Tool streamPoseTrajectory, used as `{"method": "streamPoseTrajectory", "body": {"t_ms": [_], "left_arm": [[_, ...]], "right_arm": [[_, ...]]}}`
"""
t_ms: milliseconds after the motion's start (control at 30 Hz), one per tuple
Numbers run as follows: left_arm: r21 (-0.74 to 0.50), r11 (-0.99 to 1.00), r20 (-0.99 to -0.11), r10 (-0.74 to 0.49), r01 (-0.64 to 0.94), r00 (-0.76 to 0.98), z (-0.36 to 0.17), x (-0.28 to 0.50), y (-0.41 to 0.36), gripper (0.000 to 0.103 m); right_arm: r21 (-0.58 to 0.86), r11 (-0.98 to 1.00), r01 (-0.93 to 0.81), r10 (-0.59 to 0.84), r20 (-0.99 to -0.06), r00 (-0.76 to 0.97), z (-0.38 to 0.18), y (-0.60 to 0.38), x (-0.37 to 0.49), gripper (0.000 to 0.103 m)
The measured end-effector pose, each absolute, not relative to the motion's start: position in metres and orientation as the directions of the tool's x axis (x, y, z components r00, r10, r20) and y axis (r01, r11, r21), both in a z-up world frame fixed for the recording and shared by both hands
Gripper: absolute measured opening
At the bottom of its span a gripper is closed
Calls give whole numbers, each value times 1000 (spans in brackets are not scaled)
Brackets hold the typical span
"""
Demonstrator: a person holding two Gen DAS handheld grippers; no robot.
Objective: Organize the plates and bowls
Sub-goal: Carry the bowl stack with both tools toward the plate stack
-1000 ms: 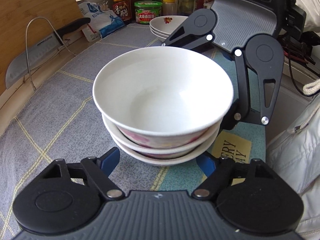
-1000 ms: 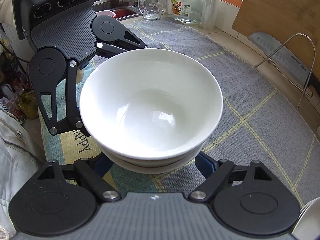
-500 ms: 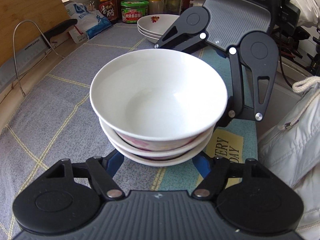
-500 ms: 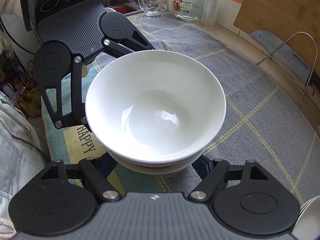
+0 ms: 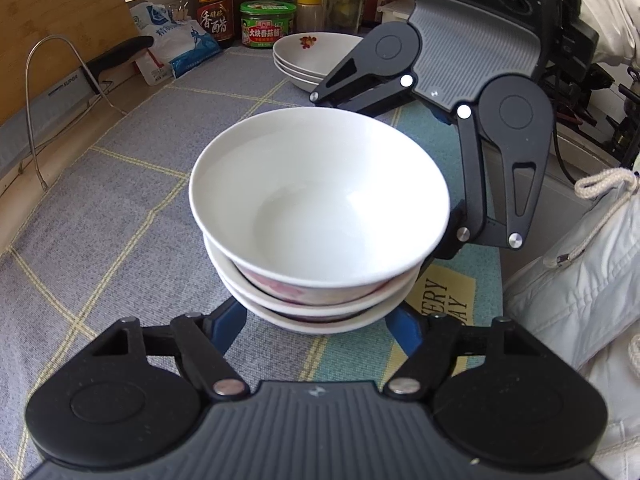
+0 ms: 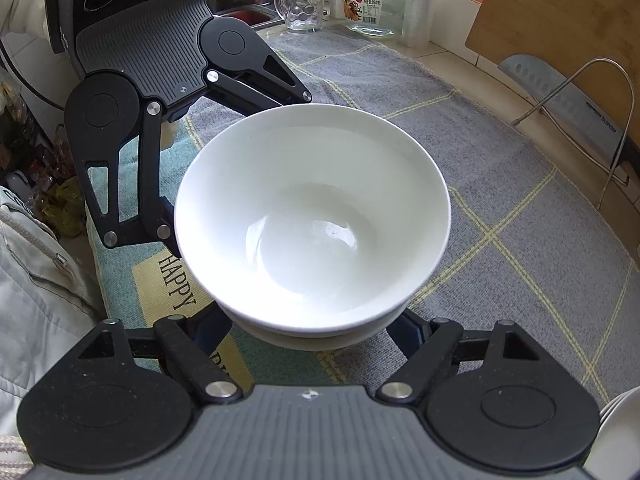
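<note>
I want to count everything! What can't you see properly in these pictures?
- Bowl stack: the top bowl hides the lower bowls' insides in both views.
- Both grippers' fingertips: hidden under the stack, so grip is unclear.
- Knife: the right view's edge cuts off its handle.

A stack of bowls (image 5: 320,216) sits on a grey checked mat (image 5: 120,216). The left gripper (image 5: 320,322) straddles its base, blue fingers (image 5: 226,326) on either side; the right gripper (image 5: 452,236) reaches in opposite. Plates (image 5: 308,56) sit behind.
</note>
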State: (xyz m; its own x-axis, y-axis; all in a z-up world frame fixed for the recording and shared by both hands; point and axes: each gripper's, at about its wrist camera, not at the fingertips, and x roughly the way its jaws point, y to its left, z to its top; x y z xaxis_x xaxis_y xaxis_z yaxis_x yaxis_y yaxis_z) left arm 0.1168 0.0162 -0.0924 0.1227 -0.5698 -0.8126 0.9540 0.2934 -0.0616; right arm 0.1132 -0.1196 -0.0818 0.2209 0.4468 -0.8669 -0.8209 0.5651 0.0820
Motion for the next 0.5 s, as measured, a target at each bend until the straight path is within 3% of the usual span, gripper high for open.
{"method": "streamPoseTrajectory", "body": {"t_ms": [500], "left_arm": [[-50, 282, -807, -576, 958, 127, -93, 116, 15, 79]], "right_arm": [[71, 578, -813, 437, -868, 235, -82, -118, 111, 86]]}}
